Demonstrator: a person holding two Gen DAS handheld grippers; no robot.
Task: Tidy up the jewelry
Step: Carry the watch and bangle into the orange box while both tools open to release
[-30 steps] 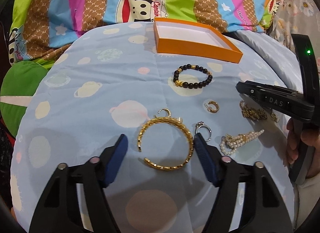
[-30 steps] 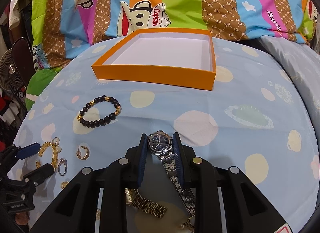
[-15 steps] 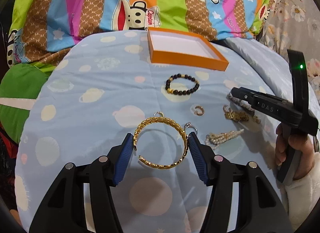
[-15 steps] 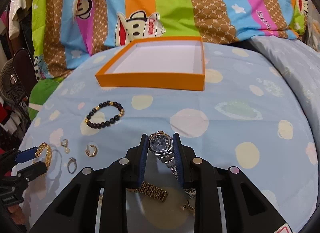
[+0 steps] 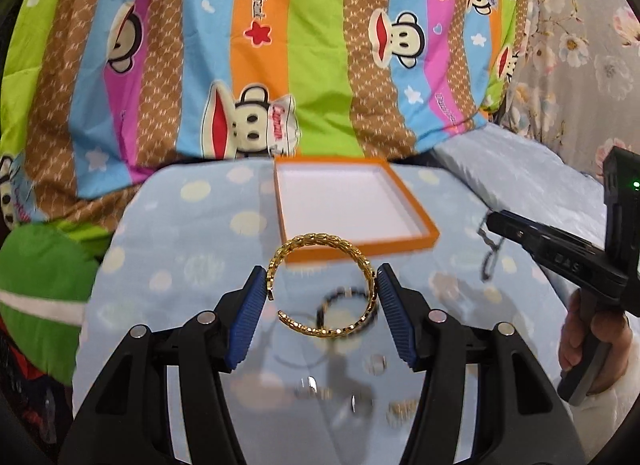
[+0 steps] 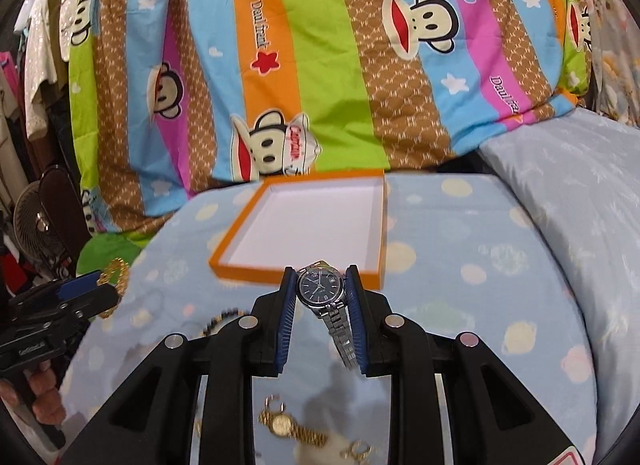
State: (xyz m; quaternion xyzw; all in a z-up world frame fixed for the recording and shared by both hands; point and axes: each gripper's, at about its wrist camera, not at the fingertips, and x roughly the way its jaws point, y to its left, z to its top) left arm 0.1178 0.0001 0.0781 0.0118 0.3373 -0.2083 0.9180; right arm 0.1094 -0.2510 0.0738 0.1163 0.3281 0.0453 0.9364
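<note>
Right wrist: spotted blue bedsheet (image 6: pixel 460 265), striped monkey-print quilt (image 6: pixel 320 65) behind.

- Left gripper (image 5: pixel 322 291): two black plastic arms w/ triangular cut-outs, round silver studs at pivots, ribbed blue rubber pads (image 5: pixel 248 315) on inner faces.
- Right gripper (image 6: pixel 320 297): same build; black arms, silver studs, ribbed blue pads (image 6: pixel 286 317); red-and-white sticker corner at lower right edge.
- Seen from left cam, right unit is a black pistol-style body w/ embossed "DAS" lettering, small green LED on upright rear block.
- Seen from right cam, left unit shows small white lettering on black side, too blurred to read.
- White sleeve (image 5: pixel 616 397) at wrist of right hand (image 5: pixel 588 329).
</note>
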